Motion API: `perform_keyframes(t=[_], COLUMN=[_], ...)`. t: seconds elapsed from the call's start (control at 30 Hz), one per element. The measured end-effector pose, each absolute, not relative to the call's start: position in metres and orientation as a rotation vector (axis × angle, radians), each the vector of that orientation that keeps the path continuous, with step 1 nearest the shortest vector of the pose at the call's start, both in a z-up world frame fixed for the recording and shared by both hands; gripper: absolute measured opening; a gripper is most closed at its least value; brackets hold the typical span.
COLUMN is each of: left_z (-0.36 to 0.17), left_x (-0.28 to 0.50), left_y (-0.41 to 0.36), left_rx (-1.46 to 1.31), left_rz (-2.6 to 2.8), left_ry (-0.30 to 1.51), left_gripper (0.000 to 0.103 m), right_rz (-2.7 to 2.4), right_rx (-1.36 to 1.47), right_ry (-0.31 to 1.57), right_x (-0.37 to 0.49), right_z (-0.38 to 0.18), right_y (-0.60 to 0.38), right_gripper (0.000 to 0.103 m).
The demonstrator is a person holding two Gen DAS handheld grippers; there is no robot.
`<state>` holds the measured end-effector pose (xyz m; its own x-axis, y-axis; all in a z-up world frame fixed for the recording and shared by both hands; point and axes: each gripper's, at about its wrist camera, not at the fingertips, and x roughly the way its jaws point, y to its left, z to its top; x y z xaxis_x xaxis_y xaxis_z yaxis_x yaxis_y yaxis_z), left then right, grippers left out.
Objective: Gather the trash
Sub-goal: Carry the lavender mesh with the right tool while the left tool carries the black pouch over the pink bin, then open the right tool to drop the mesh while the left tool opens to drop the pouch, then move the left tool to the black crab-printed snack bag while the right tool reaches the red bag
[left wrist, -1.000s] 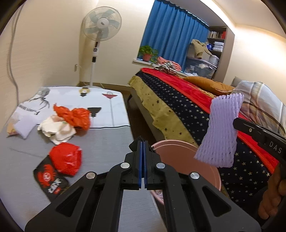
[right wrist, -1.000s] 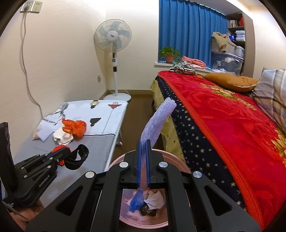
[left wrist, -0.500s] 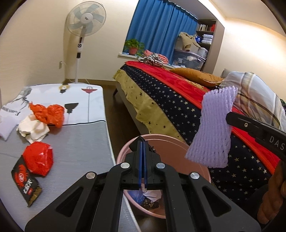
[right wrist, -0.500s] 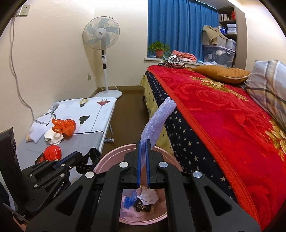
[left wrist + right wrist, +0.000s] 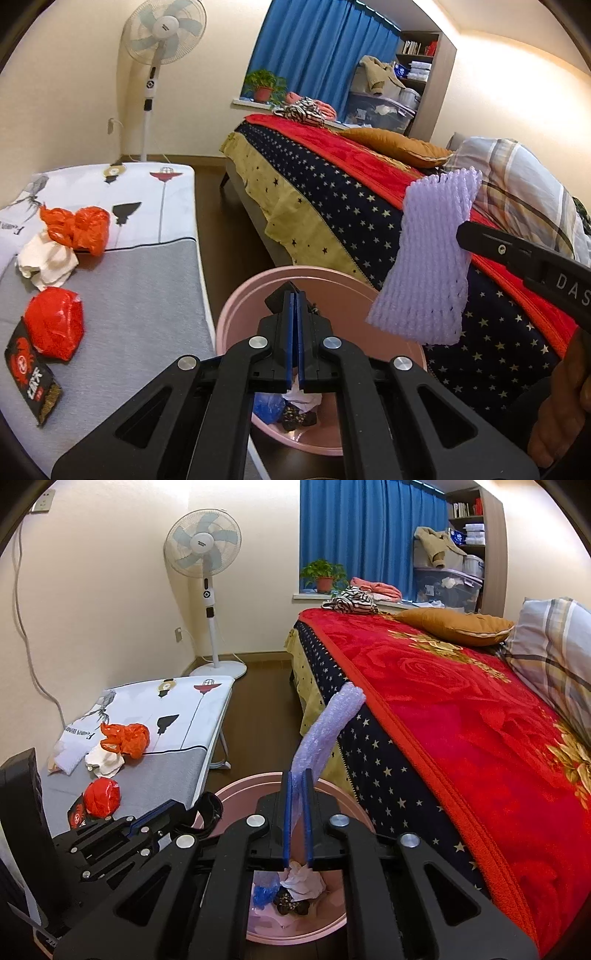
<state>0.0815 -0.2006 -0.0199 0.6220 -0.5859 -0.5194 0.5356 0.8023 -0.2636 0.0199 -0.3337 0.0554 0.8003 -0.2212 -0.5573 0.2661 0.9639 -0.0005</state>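
Over the last second I have brought both grippers from beside the table [image 5: 147,280] to above the pink bin [image 5: 236,317]; it now sits under both cameras, with earlier trash [image 5: 295,890] visible in its bottom. Right gripper [image 5: 297,812]: jaws clamped on the purple foam net [image 5: 432,258], which hangs over the bin's far rim, not yet released. Left gripper [image 5: 294,339]: jaws closed, holding nothing. Judgement: the net is placed for dropping. Outstanding on the table: two red bags [image 5: 55,328], white paper [image 5: 48,262] and a black packet [image 5: 31,380].
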Motion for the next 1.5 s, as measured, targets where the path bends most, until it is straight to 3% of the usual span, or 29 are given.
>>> perform_keyframes(t=[0.07,0.1,0.13,0.77,0.97,1.07,1.2,1.5], left_z=[-0.022,-0.023,-0.023,-0.022,-0.034,-0.039,-0.051,-0.08], left_x=[0.083,0.083,0.083,0.088,0.093,0.095,0.103,0.123], left_y=[-0.201,-0.2,-0.199,-0.112,-0.072,-0.058,-0.046,-0.043], left_rx=[-0.086,-0.088,-0.09,-0.143,-0.157,-0.164,-0.159,-0.142], left_rz=[-0.642,-0.641,-0.635,-0.343,-0.165,-0.112,-0.018,0.075], left_ry=[0.634,0.637,0.636,0.618,0.661,0.68,0.74,0.896], left_gripper=[0.015,0.029,0.032,0.033,0.043,0.055,0.08,0.085], right_rz=[-0.288,-0.292,-0.302,-0.187,-0.112,-0.079,-0.049,0.018], right_rx=[0.085,0.092,0.099,0.157,0.15,0.157,0.166,0.168], right_ry=[0.589,0.586,0.581,0.542,0.531,0.534,0.537,0.57], right_x=[0.02,0.019,0.018,0.019,0.025,0.031,0.039,0.059], right_z=[0.055,0.054,0.055,0.054,0.053,0.05,0.049,0.035], right_y=[-0.336,-0.337,-0.339,-0.318,-0.294,-0.284,-0.276,-0.262], right_gripper=[0.025,0.039,0.045,0.044,0.044,0.044,0.044,0.044])
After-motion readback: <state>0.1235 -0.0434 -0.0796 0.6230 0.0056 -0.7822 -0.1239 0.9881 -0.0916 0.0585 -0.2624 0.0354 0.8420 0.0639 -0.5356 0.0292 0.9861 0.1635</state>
